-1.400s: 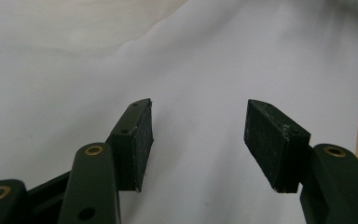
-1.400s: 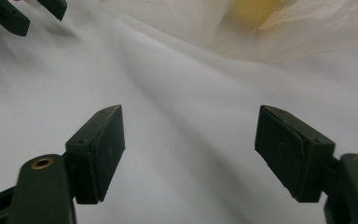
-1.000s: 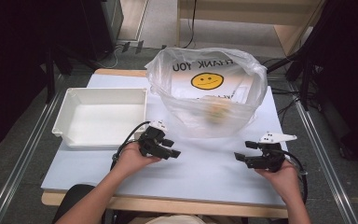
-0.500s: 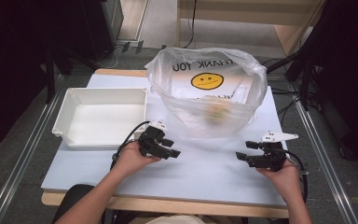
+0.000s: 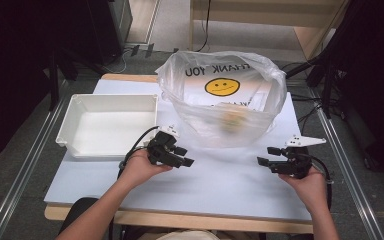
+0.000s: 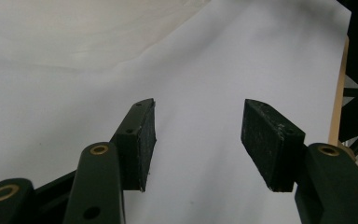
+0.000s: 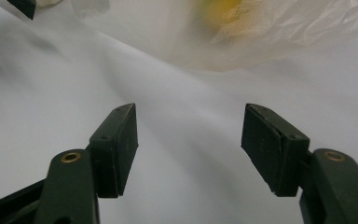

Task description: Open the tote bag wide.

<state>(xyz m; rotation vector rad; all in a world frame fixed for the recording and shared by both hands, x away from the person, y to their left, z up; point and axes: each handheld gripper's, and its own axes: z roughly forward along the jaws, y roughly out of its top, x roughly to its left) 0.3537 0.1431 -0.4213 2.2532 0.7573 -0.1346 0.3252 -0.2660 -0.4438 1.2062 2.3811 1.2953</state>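
Note:
A clear plastic bag [image 5: 225, 100] printed with a smiley face and "THANK YOU" stands open at the far middle of the white table [image 5: 220, 185]. A blurred yellowish thing [image 5: 230, 119] lies inside it. My left gripper [image 5: 185, 156] hovers low over the table in front of the bag's left side, open [image 6: 198, 102], with bare tabletop between its pads. My right gripper [image 5: 266, 155] is held in front of the bag's right side, also open [image 7: 191, 107] and holding nothing. Both pairs of jaws have just been closing a little. In the right gripper view the bag [image 7: 279, 28] lies ahead.
An empty white tray [image 5: 105, 127] sits at the left of the table, beside the bag. The table's wooden edge [image 6: 339, 93] runs along the right of the left gripper view. Dark floor and metal rails flank the table.

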